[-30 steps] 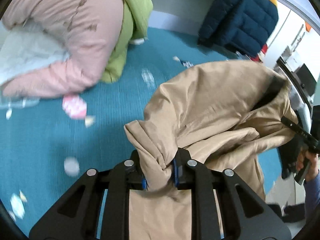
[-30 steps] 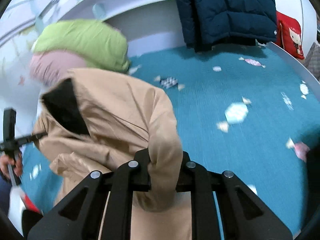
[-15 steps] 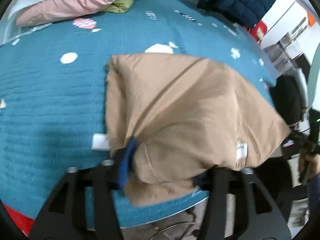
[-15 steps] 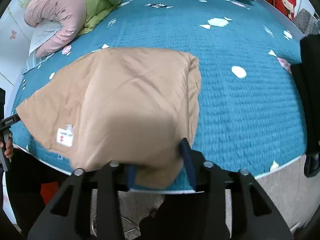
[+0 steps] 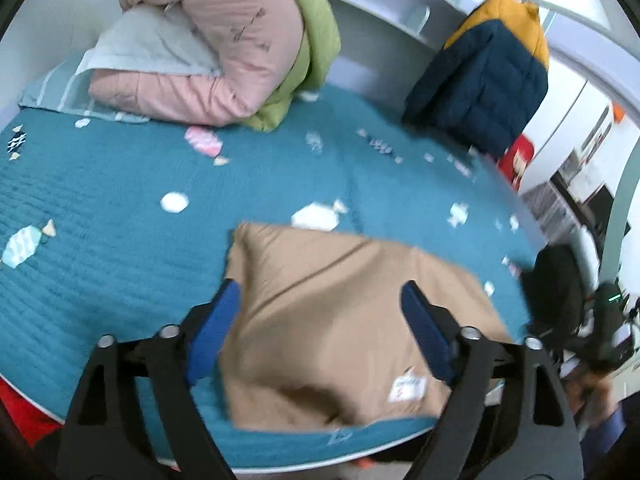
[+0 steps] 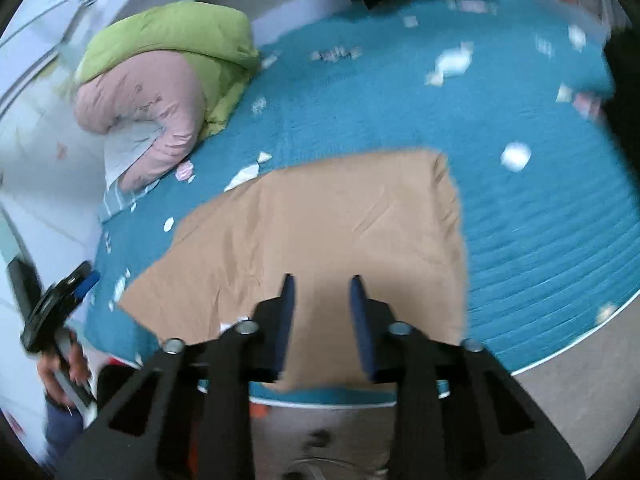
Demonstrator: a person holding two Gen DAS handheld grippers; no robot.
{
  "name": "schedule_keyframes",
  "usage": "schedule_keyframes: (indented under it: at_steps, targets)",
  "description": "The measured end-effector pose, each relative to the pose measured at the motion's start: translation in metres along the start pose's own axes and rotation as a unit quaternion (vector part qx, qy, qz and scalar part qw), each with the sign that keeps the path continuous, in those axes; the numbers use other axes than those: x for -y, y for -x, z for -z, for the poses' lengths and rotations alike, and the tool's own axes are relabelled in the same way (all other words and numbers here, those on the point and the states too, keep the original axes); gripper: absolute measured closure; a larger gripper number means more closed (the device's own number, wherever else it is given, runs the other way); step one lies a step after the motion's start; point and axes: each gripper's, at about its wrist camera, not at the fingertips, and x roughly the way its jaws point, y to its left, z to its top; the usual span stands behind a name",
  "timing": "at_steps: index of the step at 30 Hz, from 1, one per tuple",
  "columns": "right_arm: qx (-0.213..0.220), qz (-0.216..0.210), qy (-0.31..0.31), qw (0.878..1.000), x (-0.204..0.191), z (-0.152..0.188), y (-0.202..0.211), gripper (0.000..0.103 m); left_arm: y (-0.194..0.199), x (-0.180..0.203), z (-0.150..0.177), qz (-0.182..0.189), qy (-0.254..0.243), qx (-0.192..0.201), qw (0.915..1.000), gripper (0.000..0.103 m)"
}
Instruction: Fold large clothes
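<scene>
A tan garment (image 5: pixel 336 320) lies folded and flat on the teal bedspread (image 5: pixel 120 208), near the bed's front edge. It also shows in the right wrist view (image 6: pixel 328 236). A white label (image 5: pixel 408 388) sits at its near right corner. My left gripper (image 5: pixel 320 300) is open wide above the garment, holding nothing. My right gripper (image 6: pixel 322 288) is open with a narrower gap, above the garment's near edge, holding nothing.
A rolled pink and green quilt (image 5: pixel 224 52) lies at the bed's far left, also seen in the right wrist view (image 6: pixel 160 80). A navy and yellow jacket (image 5: pixel 484 76) hangs at the far right. The bed edge (image 6: pixel 560 356) drops to the floor.
Both grippers held the tan garment, laid it flat on the bed, then let go and opened. Both have drawn back and up from it.
</scene>
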Motion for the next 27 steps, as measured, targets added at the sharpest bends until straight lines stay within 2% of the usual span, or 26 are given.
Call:
schedule_keyframes:
  at_steps: [1, 2, 3, 4, 5, 7, 9, 12, 13, 16, 17, 19, 21, 25, 27]
  targets:
    - [-0.026, 0.01, -0.024, 0.999, 0.006, 0.001, -0.022, 0.093, -0.008, 0.005, -0.002, -0.001, -0.004, -0.013, 0.9999, 0.014]
    - [-0.048, 0.017, -0.04, 0.998, 0.013, 0.005, -0.038, 0.096, -0.026, 0.012, 0.002, -0.01, -0.017, -0.047, 0.9987, 0.013]
    - [-0.073, 0.042, -0.055, 0.995, 0.024, 0.011, -0.057, 0.1, -0.043, 0.016, 0.006, -0.027, -0.034, -0.074, 0.9964, 0.013]
    - [-0.1, 0.072, -0.068, 0.99, 0.035, 0.019, -0.075, 0.103, -0.062, 0.018, 0.013, -0.057, -0.057, -0.102, 0.9915, 0.013]
    - [-0.113, 0.083, -0.078, 0.987, 0.044, 0.025, -0.086, 0.103, -0.082, 0.016, 0.024, -0.093, -0.079, -0.128, 0.9842, 0.014]
    - [-0.116, 0.075, -0.106, 0.985, 0.062, 0.037, -0.097, 0.103, -0.108, 0.003, 0.041, -0.12, -0.084, -0.163, 0.9757, 0.014]
    - [-0.109, 0.063, -0.122, 0.984, 0.068, 0.039, -0.095, 0.103, -0.126, -0.017, 0.056, -0.112, -0.052, -0.192, 0.9737, 0.014]
    - [-0.114, 0.097, -0.088, 0.985, 0.051, 0.032, -0.088, 0.101, -0.128, -0.034, 0.061, -0.082, -0.004, -0.193, 0.9778, 0.014]
    - [-0.103, 0.103, -0.075, 0.986, 0.041, 0.028, -0.08, 0.1, -0.121, -0.038, 0.058, -0.065, 0.016, -0.184, 0.9806, 0.014]
    - [-0.055, 0.087, -0.029, 0.994, -0.001, 0.016, -0.062, 0.1, -0.098, -0.054, 0.048, -0.011, 0.073, -0.142, 0.9872, 0.014]
    - [-0.04, 0.06, -0.02, 0.997, -0.019, 0.008, -0.059, 0.1, -0.091, -0.063, 0.045, 0.0, 0.1, -0.128, 0.9866, 0.014]
    - [-0.029, 0.022, -0.005, 0.999, -0.049, -0.006, -0.067, 0.1, -0.088, -0.079, 0.045, -0.006, 0.144, -0.124, 0.9818, 0.014]
    - [-0.026, 0.0, 0.007, 1.0, -0.073, -0.023, -0.087, 0.1, -0.091, -0.09, 0.05, -0.013, 0.166, -0.133, 0.9771, 0.014]
    - [-0.048, -0.023, -0.024, 0.998, -0.095, -0.054, -0.14, 0.101, -0.1, -0.082, 0.066, -0.02, 0.149, -0.152, 0.9769, 0.014]
    - [-0.062, -0.015, -0.045, 0.997, -0.091, -0.064, -0.162, 0.101, -0.106, -0.085, 0.07, -0.025, 0.142, -0.16, 0.9765, 0.014]
